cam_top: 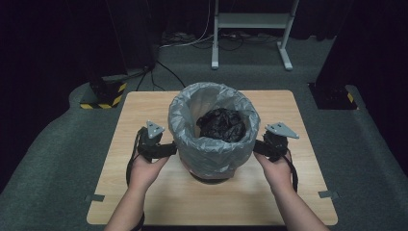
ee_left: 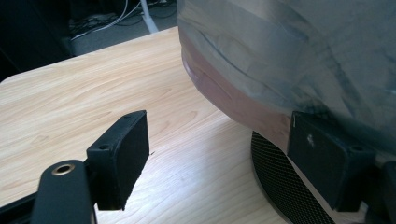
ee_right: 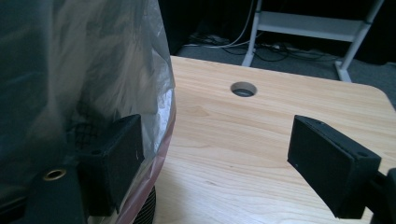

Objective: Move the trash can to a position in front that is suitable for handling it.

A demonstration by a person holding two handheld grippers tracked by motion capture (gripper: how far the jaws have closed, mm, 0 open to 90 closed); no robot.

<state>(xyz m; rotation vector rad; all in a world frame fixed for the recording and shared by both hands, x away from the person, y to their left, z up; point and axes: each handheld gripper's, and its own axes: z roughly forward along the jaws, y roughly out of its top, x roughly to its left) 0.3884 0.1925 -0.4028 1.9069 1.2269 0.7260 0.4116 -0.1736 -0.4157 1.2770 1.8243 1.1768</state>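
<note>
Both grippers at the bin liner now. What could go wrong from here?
1. Left gripper and right gripper stand open beside the grey liner; closing may catch only thin film and tear it.
2. Uneven pulls might tip the mesh bin on the table.
3. The black crumpled bag inside could spill.

The grey plastic bag [cam_top: 211,139] draped over the black mesh bin [ee_left: 285,186] hid most of its wall. The crumpled black lump [cam_top: 222,124] inside was perhaps another bag; its lower part stayed hidden.
</note>
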